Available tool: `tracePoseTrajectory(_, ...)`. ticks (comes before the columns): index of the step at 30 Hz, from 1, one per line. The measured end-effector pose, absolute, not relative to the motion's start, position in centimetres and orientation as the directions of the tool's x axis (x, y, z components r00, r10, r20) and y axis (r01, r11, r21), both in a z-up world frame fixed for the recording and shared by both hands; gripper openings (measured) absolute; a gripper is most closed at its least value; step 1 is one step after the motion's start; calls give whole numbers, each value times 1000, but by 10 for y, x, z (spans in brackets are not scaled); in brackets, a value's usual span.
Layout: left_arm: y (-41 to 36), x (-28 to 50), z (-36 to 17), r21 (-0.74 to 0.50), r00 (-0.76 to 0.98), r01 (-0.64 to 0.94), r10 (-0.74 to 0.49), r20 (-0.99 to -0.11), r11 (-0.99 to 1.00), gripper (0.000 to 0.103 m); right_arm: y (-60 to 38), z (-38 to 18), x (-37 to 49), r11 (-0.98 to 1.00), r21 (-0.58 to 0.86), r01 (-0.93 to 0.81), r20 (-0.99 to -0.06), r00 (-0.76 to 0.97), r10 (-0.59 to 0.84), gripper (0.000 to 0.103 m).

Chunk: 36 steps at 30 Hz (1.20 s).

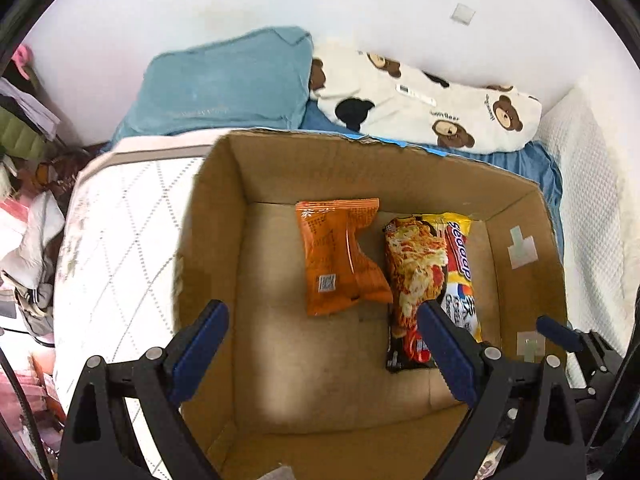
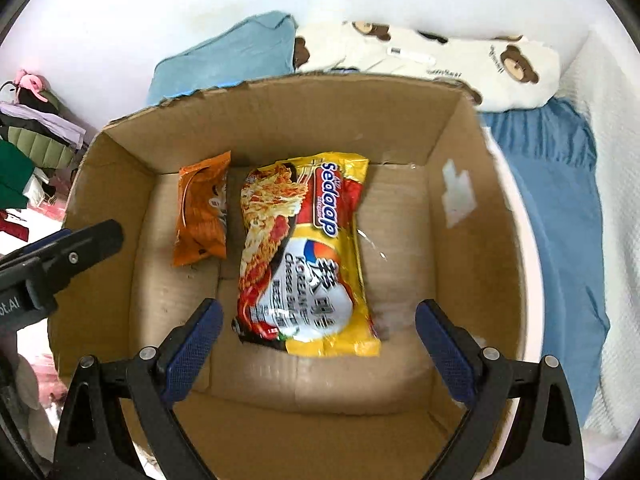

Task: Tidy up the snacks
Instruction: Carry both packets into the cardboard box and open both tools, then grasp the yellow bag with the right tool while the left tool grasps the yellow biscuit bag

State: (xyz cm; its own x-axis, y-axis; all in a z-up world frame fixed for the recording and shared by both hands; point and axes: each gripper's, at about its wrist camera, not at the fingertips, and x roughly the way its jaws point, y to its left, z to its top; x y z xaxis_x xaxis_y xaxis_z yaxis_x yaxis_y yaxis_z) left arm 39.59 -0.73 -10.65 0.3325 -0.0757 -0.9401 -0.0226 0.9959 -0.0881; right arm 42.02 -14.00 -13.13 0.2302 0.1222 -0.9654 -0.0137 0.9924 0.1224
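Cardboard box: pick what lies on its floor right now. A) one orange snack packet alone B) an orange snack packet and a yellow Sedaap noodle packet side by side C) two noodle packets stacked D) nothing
B: the orange snack packet and the yellow Sedaap noodle packet lie side by side on the floor of the cardboard box.

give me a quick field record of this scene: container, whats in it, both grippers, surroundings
container: cardboard box, open top, on a bed
contents: orange snack packet and yellow noodle packet, flat on the box floor, side by side
left gripper: open, empty, above the box
right gripper: open, empty, above the noodle packet
surroundings: blue pillow, bear-print pillow, white wall
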Motion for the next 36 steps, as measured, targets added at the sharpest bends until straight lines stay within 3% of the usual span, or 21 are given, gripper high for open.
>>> tracePoseTrajectory(11,-16,323,-57,-40,497,-11,-29,-867,999,96,-143,-67,359,997,65,-30,-911,405,71,99)
tracePoseTrajectory(22,-14,256,-38,-91,524,-20,-67,-849,996,96,-151,-23,285,987,157,-16,-868,474,146,99)
tracePoseTrajectory(27,-14,210,-75,-75,414,-14,-62,-908,997,96,-160,-47,238,978,209,10,-896,402,187,98)
tracePoseTrajectory(28,-13,200,-88,-73,380,-12,-63,-923,997,96,-164,-56,229,974,224,24,-903,383,198,93)
tracePoseTrajectory(29,-14,187,-108,-69,330,-9,-62,-942,998,96,-169,-67,217,969,243,40,-910,354,213,80)
tracePoseTrajectory(31,-17,165,-141,-61,237,-11,-57,-970,998,96,-178,-88,197,967,243,69,-931,296,213,73)
tracePoseTrajectory(36,-27,125,-220,-136,-1,-31,-136,-991,990,96,-207,-144,148,962,219,162,-970,139,197,73)
